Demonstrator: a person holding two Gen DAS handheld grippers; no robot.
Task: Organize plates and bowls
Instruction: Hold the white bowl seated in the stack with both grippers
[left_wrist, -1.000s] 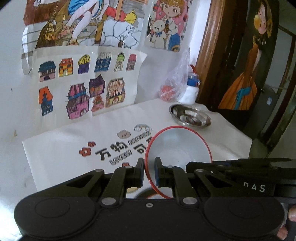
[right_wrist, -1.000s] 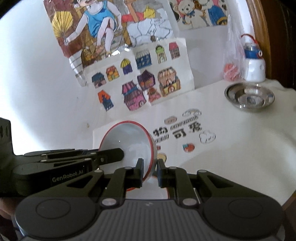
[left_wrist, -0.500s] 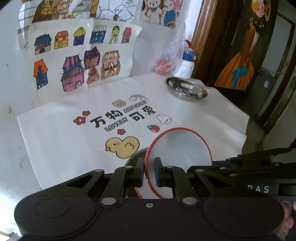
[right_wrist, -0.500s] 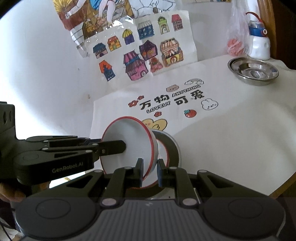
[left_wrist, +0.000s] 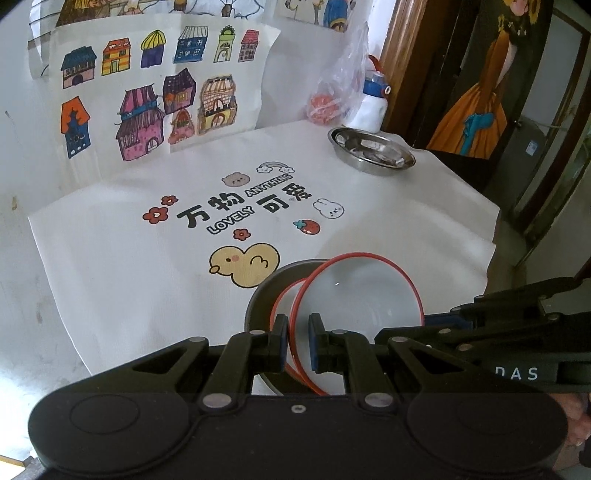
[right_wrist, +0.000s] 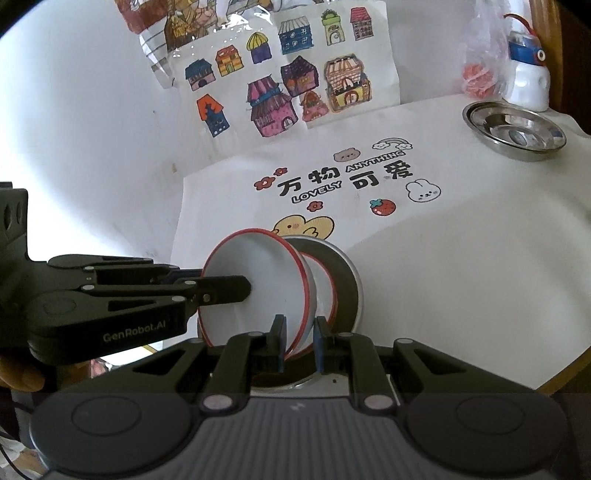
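Nearest us, the left gripper (left_wrist: 297, 341) has its fingers clamped on the near rim of a white bowl with a red rim (left_wrist: 356, 295), which we hold tilted. The right gripper (right_wrist: 299, 341) pinches the same bowl (right_wrist: 258, 284) at the opposite edge, its fingers closed on the rim. Directly under the held bowl, a second red-rimmed bowl (right_wrist: 325, 291) sits nested in a grey plate (right_wrist: 349, 280) on the printed white cloth (left_wrist: 147, 277); whether the two bowls touch we cannot tell. Farther back, near the table's far right corner, rests a steel dish (left_wrist: 371, 149). Behind it stand a white bottle (left_wrist: 373, 103) and a plastic bag (left_wrist: 332, 96), before house drawings (left_wrist: 147, 92) on the wall.
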